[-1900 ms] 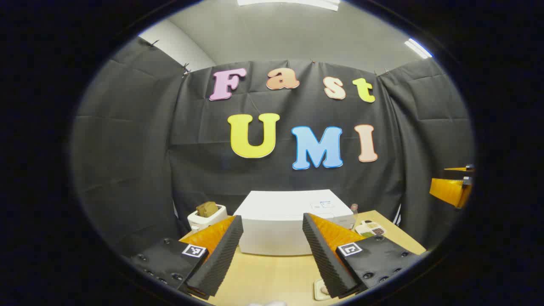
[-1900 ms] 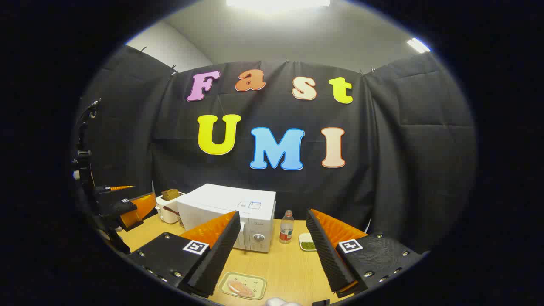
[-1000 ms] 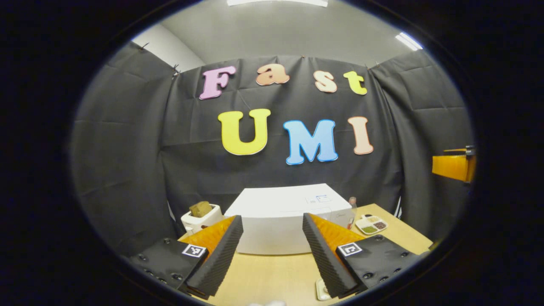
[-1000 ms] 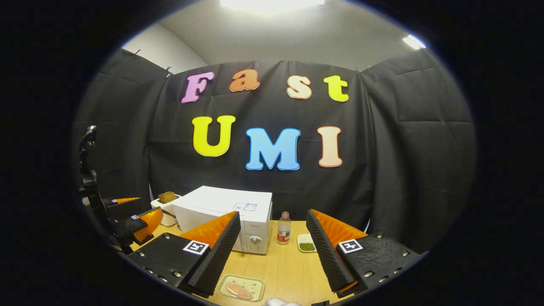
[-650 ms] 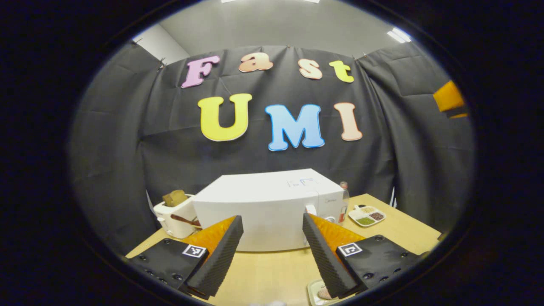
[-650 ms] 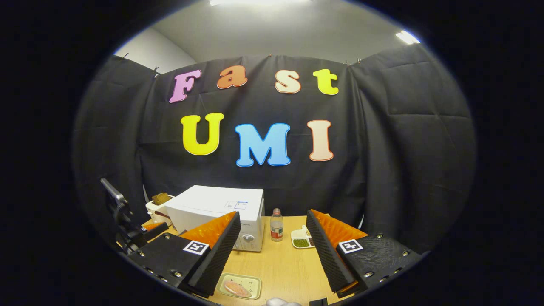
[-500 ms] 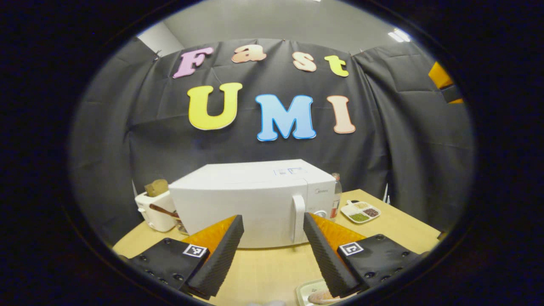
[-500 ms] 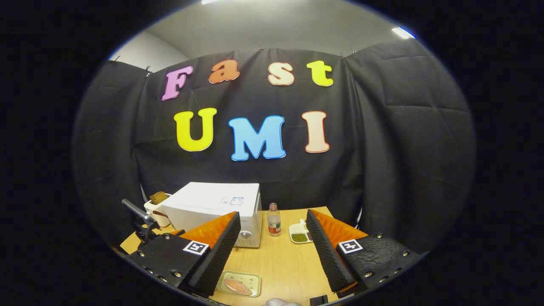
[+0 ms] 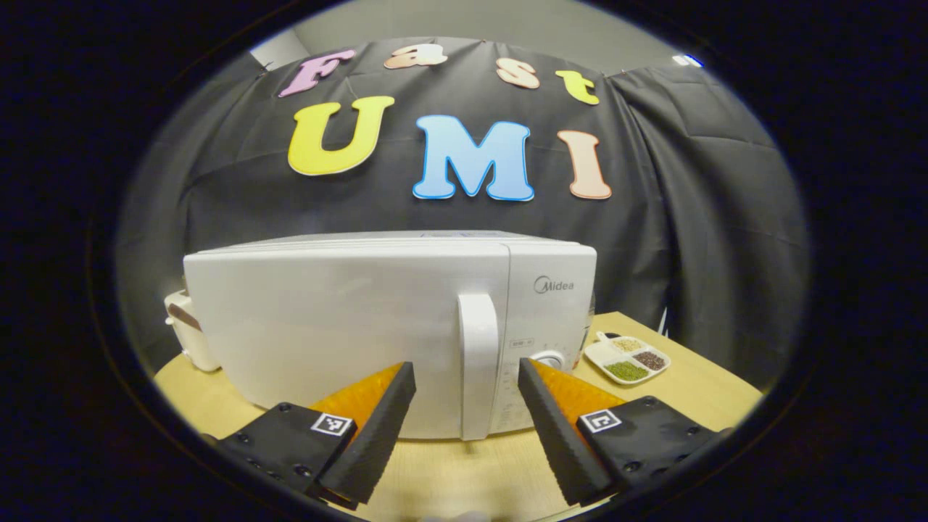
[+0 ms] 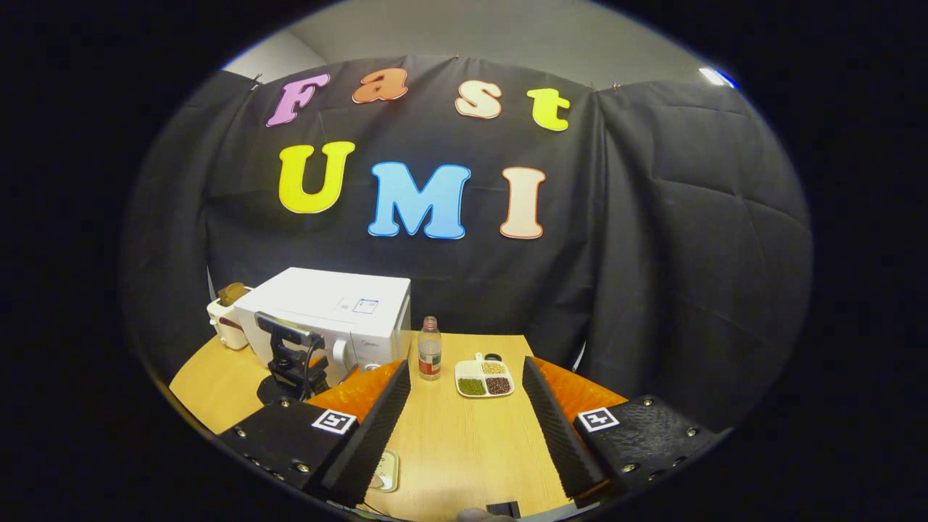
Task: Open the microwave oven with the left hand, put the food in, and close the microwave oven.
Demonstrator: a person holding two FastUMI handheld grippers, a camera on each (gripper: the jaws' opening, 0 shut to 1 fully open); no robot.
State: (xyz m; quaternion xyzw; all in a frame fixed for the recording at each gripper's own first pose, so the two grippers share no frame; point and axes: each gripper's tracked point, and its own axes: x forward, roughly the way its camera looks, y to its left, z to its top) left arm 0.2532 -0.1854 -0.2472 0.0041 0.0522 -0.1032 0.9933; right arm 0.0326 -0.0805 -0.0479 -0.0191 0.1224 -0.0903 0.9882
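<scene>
The boxy, smooth white microwave point(image 9: 377, 319) sits door shut on the pale wood worktop point(image 9: 464, 475). The left gripper point(image 9: 464, 395) faces its rounded vertical handle point(image 9: 478, 362), ribbed wedge fingers apart (not touching it). The right gripper point(image 10: 464, 399) hangs spread over the worktop.

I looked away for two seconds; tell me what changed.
The left gripper came down and closed in on the microwave; its open fingers now flank the door handle, not gripping. The right gripper tilted down toward the table. Door shut, both grippers open and empty as before.
</scene>
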